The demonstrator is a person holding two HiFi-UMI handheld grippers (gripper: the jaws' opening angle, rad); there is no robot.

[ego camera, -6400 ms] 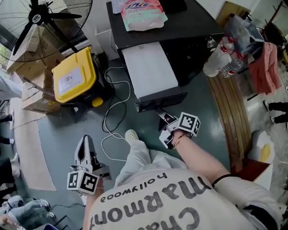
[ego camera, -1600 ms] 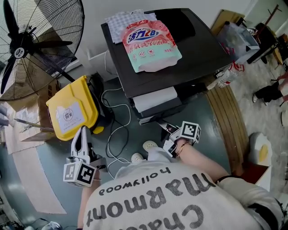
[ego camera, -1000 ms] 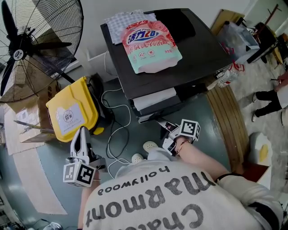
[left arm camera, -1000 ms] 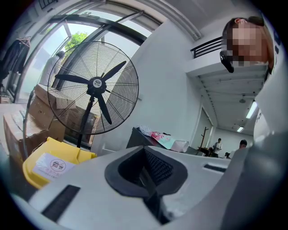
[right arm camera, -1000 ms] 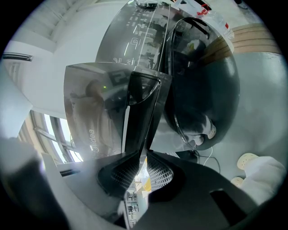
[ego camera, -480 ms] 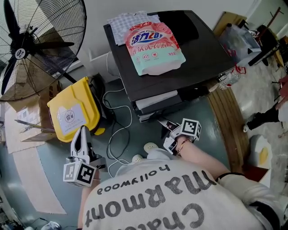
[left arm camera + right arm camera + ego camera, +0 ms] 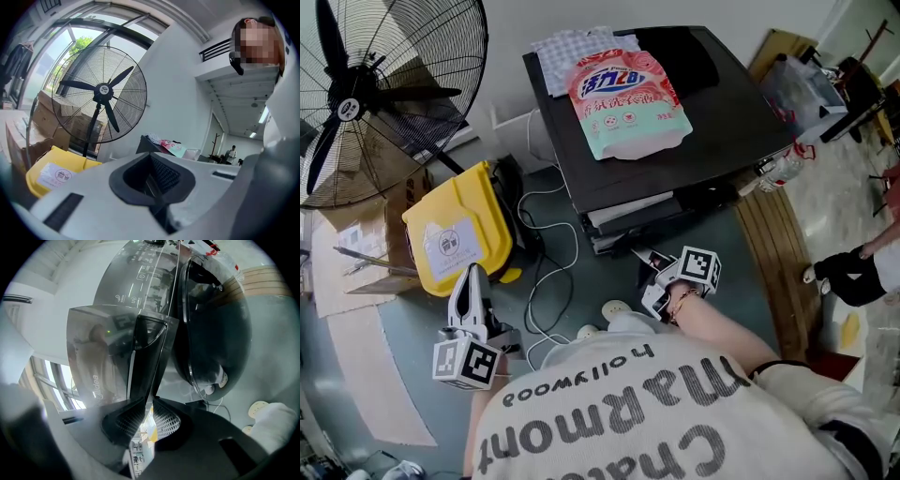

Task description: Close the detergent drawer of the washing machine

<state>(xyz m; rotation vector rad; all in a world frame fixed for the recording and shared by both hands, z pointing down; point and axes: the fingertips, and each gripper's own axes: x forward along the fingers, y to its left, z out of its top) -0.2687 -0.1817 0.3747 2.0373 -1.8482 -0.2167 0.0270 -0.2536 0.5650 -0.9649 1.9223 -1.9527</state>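
The dark washing machine (image 7: 722,112) stands ahead of me with a pink detergent bag (image 7: 628,94) on its top. Its detergent drawer (image 7: 630,208) sticks out only a little, showing a thin white strip above its dark front. My right gripper (image 7: 643,257) is at that front, just below the drawer. In the right gripper view the right gripper (image 7: 149,401) is shut on the drawer's dark front panel (image 7: 147,352), beside the round door (image 7: 211,324). My left gripper (image 7: 472,279) hangs apart at the lower left, pointing towards the yellow bin. The left gripper (image 7: 153,164) is shut with nothing in it.
A big standing fan (image 7: 356,94) and cardboard boxes are at the left. A yellow-lidded bin (image 7: 455,234) sits beside the machine, with white cables (image 7: 546,281) across the floor. A wooden platform (image 7: 778,262) and someone's legs (image 7: 853,277) are on the right. A checked cloth (image 7: 572,52) lies on the machine.
The drawer has slid further into the machine: its white tray stood far out at first and shows only as a thin strip now. Both grippers have hardly shifted in the last second.
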